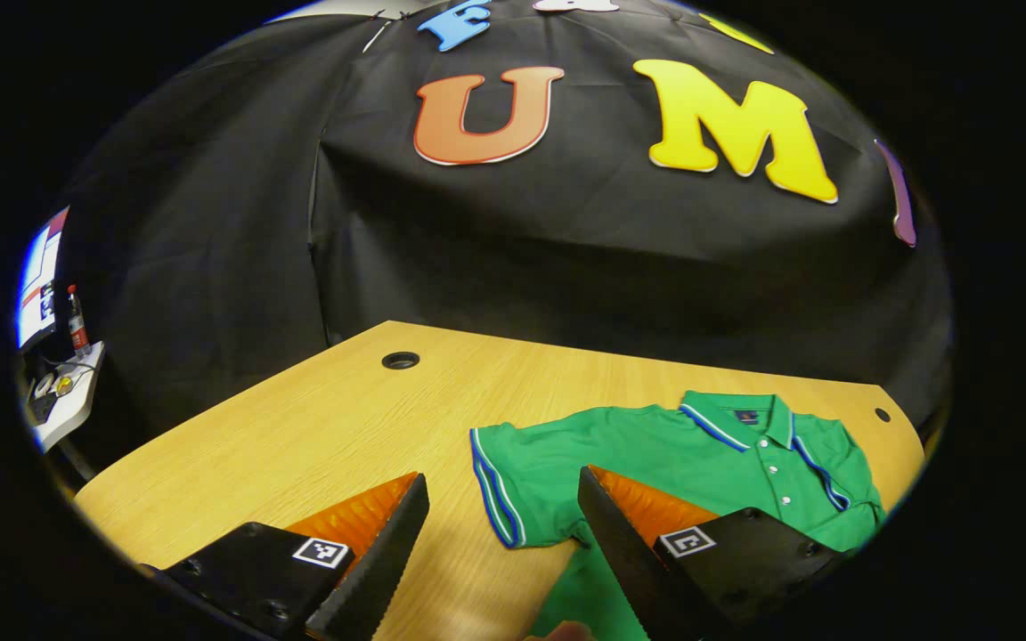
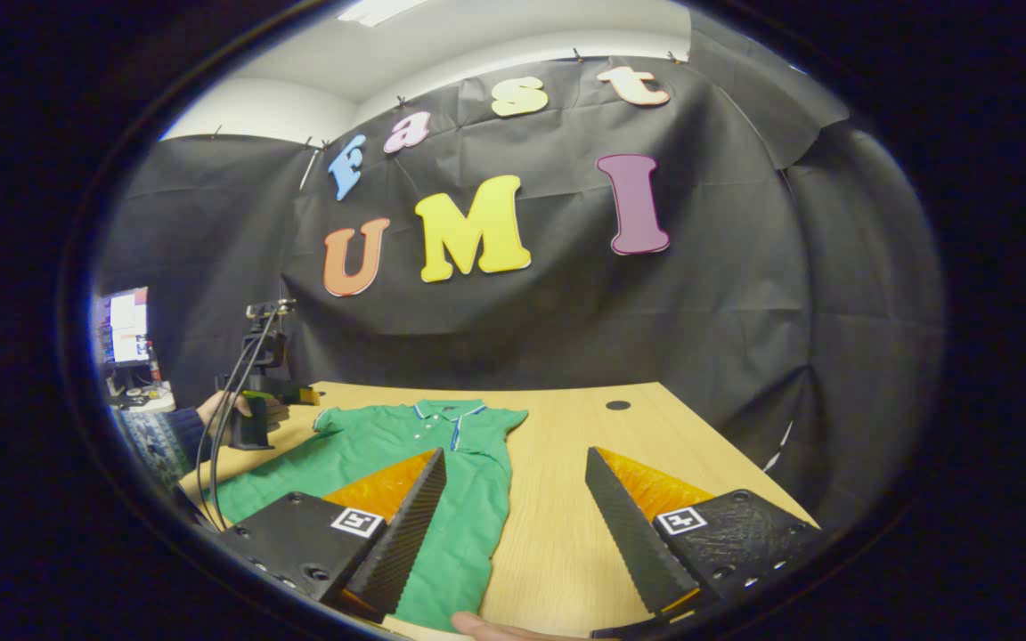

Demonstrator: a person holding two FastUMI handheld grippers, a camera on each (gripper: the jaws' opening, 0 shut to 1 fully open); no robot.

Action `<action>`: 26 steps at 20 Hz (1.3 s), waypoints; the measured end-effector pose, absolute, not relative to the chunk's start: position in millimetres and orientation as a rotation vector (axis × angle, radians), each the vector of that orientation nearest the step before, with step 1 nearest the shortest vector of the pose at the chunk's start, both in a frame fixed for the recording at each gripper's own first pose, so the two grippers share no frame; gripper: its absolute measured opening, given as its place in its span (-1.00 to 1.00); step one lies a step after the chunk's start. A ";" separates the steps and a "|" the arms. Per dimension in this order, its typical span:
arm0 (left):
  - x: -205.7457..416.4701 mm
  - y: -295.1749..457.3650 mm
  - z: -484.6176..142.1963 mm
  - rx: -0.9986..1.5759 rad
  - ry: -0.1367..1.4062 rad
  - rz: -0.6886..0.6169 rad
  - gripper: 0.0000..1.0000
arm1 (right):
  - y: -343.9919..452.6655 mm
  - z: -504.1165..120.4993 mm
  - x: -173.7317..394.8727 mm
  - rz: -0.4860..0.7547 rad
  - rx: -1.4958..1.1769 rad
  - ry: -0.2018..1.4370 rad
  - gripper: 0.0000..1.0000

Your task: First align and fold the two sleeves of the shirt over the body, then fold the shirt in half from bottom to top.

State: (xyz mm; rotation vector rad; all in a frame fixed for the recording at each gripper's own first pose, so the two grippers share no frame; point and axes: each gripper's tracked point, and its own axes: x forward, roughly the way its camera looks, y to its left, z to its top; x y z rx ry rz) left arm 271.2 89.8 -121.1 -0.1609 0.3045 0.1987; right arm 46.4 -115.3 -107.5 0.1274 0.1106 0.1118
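Note:
A green polo shirt (image 1: 655, 445) with blue and white trim lies flat on the wooden table (image 1: 299, 445), collar (image 1: 740, 417) towards the far wall and buttons facing up. Its sleeves are spread out to the sides. In the left gripper view, my left gripper (image 1: 502, 476) hovers open just above the striped cuff of the near sleeve (image 1: 500, 490). In the right gripper view, my right gripper (image 2: 515, 454) is open above the shirt (image 2: 370, 436), by its right edge, below the other sleeve (image 2: 508, 418). A hand holds the left gripper (image 2: 255, 401) at the shirt's far side.
The table (image 2: 584, 499) has round cable holes (image 1: 400, 360) (image 2: 617, 405) near its back edge. Black cloth walls stand close behind and to the sides. A side desk (image 1: 63, 401) with a screen and a bottle stands off to the left. A fingertip (image 2: 486, 627) shows at the bottom edge.

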 end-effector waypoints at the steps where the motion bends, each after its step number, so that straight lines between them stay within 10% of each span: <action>1: 280.4 94.2 -127.8 -0.186 0.326 0.212 1.00 | -114.6 -109.5 44.7 0.117 0.132 0.114 0.82; 13: 340.5 101.9 -169.0 -0.349 0.469 0.219 0.77 | -121.3 -120.1 45.6 0.134 0.219 0.127 1.00; 19: 340.0 109.7 -175.6 -0.225 0.510 0.235 0.05 | -124.8 -121.7 48.6 0.126 0.269 0.114 0.90; 20: 342.2 109.2 -174.8 -0.207 0.510 0.230 0.21 | -125.0 -121.5 49.4 0.121 0.268 0.113 0.91; 24: 345.9 100.6 -171.9 -0.192 0.516 0.224 -0.78 | -124.4 -122.3 48.0 0.120 0.253 0.110 0.91; 26: 345.1 94.7 -165.2 -0.147 0.511 0.232 -0.84 | -124.2 -122.4 46.6 0.120 0.235 0.106 0.92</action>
